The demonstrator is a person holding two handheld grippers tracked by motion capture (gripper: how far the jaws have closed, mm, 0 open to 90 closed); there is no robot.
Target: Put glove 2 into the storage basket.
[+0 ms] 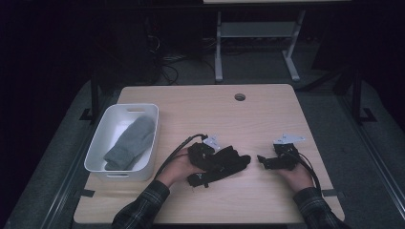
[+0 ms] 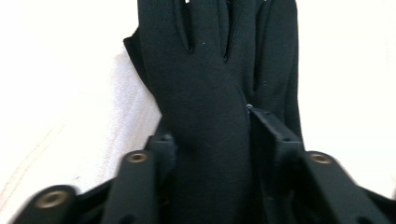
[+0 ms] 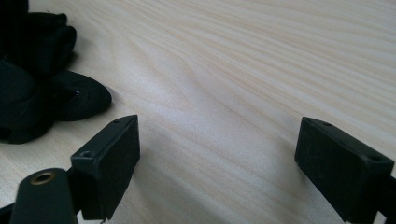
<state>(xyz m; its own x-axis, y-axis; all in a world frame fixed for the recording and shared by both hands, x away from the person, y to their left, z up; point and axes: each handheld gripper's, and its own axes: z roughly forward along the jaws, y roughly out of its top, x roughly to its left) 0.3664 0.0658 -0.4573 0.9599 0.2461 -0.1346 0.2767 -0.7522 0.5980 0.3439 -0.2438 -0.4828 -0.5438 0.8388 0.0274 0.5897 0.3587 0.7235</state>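
Observation:
A black glove [image 1: 230, 160] lies flat on the light wooden table [image 1: 267, 119], fingers pointing right. In the left gripper view its wrist part [image 2: 205, 93] fills the gap between my two jaws, and both pads press against its sides. My left gripper [image 1: 217, 162] is thus shut on the glove, held by a hand in a plaid sleeve. My right gripper [image 1: 261, 160] rests low over the table just right of the glove's fingertips [image 3: 84, 99]. Its jaws stand wide apart [image 3: 219, 140] with only bare wood between them.
A white plastic bin [image 1: 143, 109] stands at the table's left edge with a grey mitten [image 1: 131, 143] lying in it. A round cable hole [image 1: 239, 97] sits near the far edge. Beyond the table are a white desk frame [image 1: 218, 47] and dark floor.

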